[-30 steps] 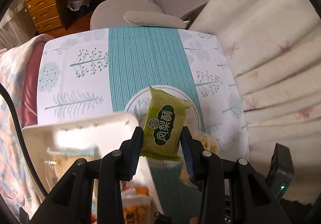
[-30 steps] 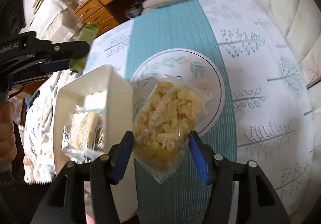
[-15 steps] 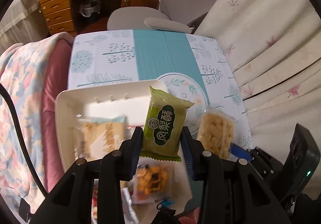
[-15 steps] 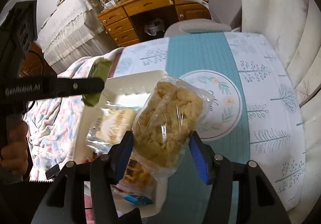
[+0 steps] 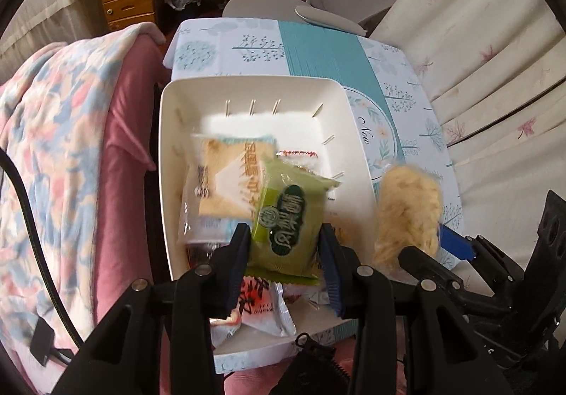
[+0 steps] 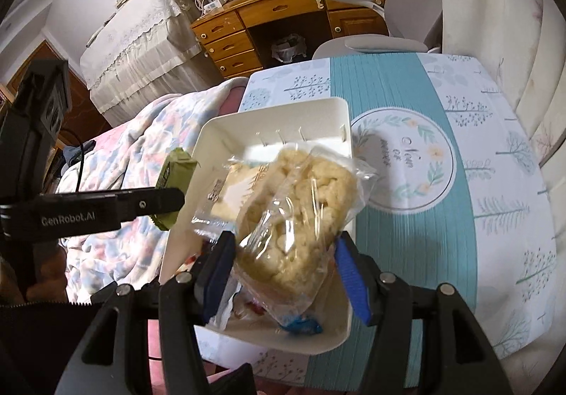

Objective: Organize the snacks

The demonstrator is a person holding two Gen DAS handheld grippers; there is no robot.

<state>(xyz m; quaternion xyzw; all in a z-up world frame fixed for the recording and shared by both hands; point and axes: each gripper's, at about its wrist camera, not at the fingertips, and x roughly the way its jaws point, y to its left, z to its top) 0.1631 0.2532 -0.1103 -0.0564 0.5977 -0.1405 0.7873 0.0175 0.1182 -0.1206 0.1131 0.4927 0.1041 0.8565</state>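
Note:
My left gripper [image 5: 284,253] is shut on a green snack packet [image 5: 292,218] and holds it above the near part of a white tray [image 5: 166,133]. The tray holds a pale cracker packet [image 5: 226,179] and several other packets. My right gripper [image 6: 284,264] is shut on a clear bag of yellow puffed snacks [image 6: 300,204], over the tray's [image 6: 272,112] near right side. That bag [image 5: 408,207] shows to the right in the left wrist view. The left gripper with the green packet [image 6: 175,172] shows at left in the right wrist view.
The tray sits on a small table with a teal and white cloth [image 6: 406,165] printed with a round wreath [image 6: 403,161]. A flowered blanket [image 5: 53,147] lies left of it. A grey chair [image 6: 371,44] and wooden desk [image 6: 283,19] stand beyond. Cream curtains [image 5: 495,76] hang right.
Both grippers have pulled back and up from the table with their packets still held. The tray now lies fully in view below them.

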